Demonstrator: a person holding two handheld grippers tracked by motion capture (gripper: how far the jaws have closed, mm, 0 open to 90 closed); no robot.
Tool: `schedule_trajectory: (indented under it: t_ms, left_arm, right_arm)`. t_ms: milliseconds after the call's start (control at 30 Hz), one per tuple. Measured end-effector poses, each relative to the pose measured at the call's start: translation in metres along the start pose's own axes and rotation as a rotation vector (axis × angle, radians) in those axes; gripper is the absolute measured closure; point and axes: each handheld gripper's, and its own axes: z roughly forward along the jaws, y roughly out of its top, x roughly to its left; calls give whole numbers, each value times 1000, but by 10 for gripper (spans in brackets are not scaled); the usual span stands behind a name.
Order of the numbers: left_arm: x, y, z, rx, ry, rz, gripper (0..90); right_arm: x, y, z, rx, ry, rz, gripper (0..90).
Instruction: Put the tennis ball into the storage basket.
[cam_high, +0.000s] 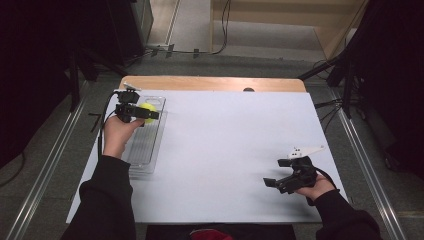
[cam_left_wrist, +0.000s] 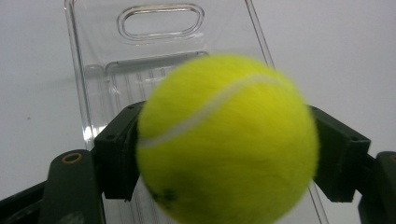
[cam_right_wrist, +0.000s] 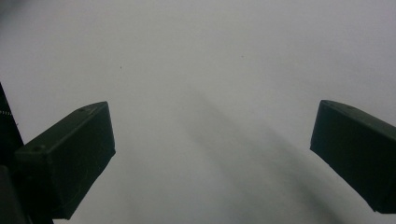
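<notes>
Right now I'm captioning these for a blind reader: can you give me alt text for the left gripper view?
A yellow tennis ball sits clamped between the left gripper's two black fingers, close to the camera. Beneath it lies a clear plastic tray on a white table.

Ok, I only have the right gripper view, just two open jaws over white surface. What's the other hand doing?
Observer: The left gripper is shut on a yellow tennis ball.
Operator: Where is it holding that?
Observer: Above a clear plastic tray at the table's left edge.
Operator: Anything in the tray?
Observer: Its visible ribbed floor looks bare; the ball hides part of it.
Operator: And my right gripper?
Observer: The right gripper is open near the front right of the white table.
</notes>
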Motion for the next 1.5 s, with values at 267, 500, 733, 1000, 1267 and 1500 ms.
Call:
schedule_trajectory:
  t_ms: [267,500,733,1000,1267,1500]
  left_arm:
    - [-4,3,-10,-41,14,8,241]
    - [-5,4,-15,-44,-3,0,241]
    - [-13,8,-24,-62,-49,17,241]
    - [-23,9,-23,-52,-85,46,241]
    - [-36,11,-20,-37,-138,72,242]
    - [-48,12,-20,-41,-192,84,242]
  right_arm:
    - [0,0,0,-2,2,1,0]
    - [0,0,0,-3,4,5,0]
    - [0,0,0,-2,3,3,0]
    - [0,0,-1,-1,0,2,0]
    - [1,0,-1,-3,1,-2,0]
    - [1,0,-1,-1,2,-3,0]
